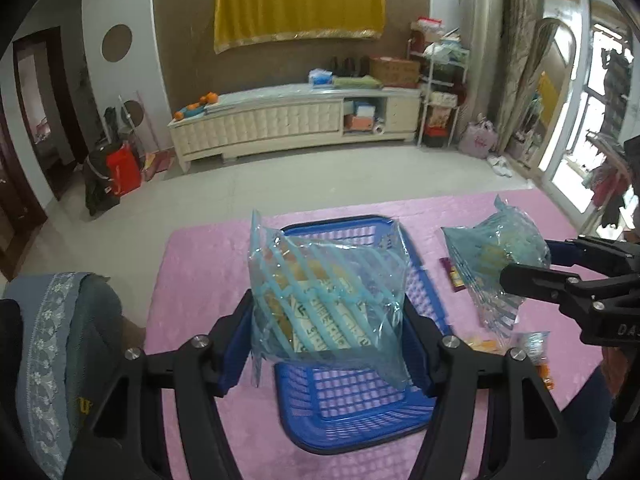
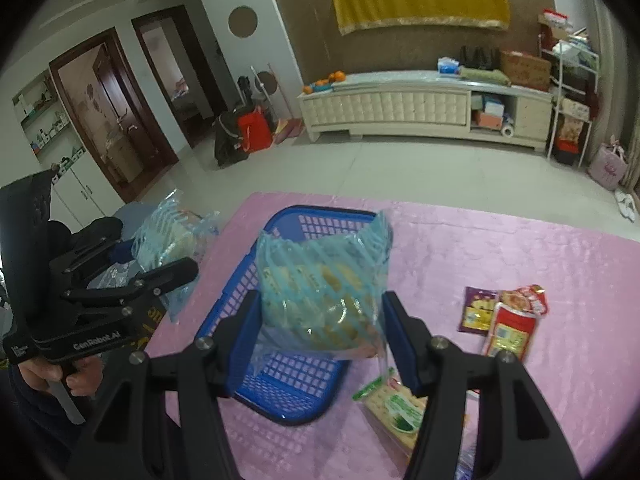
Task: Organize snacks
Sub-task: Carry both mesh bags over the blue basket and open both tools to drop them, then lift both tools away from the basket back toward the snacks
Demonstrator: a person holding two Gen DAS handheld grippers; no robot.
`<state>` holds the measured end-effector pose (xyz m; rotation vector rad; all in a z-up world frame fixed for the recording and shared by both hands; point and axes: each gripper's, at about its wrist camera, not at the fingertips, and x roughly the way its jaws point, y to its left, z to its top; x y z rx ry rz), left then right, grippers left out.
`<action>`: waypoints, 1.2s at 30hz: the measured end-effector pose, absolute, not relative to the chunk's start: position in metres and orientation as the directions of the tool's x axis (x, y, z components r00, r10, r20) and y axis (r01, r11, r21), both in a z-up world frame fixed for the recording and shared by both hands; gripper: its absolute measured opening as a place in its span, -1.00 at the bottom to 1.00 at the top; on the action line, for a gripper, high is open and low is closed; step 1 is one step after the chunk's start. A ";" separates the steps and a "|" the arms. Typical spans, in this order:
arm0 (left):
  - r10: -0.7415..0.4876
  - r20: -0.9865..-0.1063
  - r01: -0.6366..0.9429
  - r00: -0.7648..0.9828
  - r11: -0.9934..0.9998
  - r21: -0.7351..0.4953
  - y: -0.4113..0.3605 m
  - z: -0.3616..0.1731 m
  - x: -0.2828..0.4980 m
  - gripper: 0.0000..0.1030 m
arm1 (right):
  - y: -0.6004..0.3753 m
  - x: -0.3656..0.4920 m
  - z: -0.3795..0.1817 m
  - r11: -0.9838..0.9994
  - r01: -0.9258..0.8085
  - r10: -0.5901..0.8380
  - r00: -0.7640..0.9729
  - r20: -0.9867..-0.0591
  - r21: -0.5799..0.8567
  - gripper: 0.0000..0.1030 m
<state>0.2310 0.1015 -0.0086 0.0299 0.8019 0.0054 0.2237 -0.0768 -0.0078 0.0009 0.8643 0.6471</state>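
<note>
A blue plastic basket (image 1: pixel 352 408) stands on the pink tablecloth; it also shows in the right wrist view (image 2: pixel 296 380). My left gripper (image 1: pixel 328 336) is shut on a clear blue-striped snack bag (image 1: pixel 324 304) and holds it over the basket. My right gripper (image 2: pixel 320 332) is shut on a second blue-striped snack bag (image 2: pixel 320 288), held above the basket's right side. In the left wrist view the right gripper (image 1: pixel 532 268) holds its bag (image 1: pixel 496 252) to the right of the basket. In the right wrist view the left gripper (image 2: pixel 160 268) and its bag (image 2: pixel 172 236) show at the left.
Loose snack packets lie on the cloth right of the basket: a purple packet (image 2: pixel 478 310), a red and yellow packet (image 2: pixel 516 324) and a green and white packet (image 2: pixel 396 408). A blue-grey lace-covered chair (image 1: pixel 52 360) stands at the table's left. The floor lies beyond the far edge.
</note>
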 end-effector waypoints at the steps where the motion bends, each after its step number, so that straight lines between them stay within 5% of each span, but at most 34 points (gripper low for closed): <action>1: 0.011 -0.721 0.010 0.693 1.000 0.025 0.104 -0.010 0.234 0.22 | -0.073 0.226 -0.009 0.806 -0.531 0.533 0.463 -0.708 0.260 0.25; 26: -0.075 -0.822 0.029 0.565 0.997 -0.071 0.136 -0.057 0.335 0.25 | -0.029 0.304 -0.049 0.832 -0.525 0.426 0.395 -0.814 0.181 0.25; 31: -0.038 -0.821 0.042 0.570 0.999 -0.018 0.128 -0.057 0.346 0.42 | -0.029 0.311 -0.052 0.837 -0.515 0.422 0.390 -0.819 0.186 0.26; 34: -0.027 -0.823 0.054 0.568 0.999 0.005 0.124 -0.058 0.348 0.57 | -0.029 0.314 -0.053 0.837 -0.518 0.416 0.393 -0.820 0.177 0.39; 36: -0.013 -0.820 0.040 0.572 0.999 0.012 0.125 -0.057 0.347 0.57 | -0.032 0.317 -0.050 0.845 -0.503 0.414 0.399 -0.818 0.182 0.74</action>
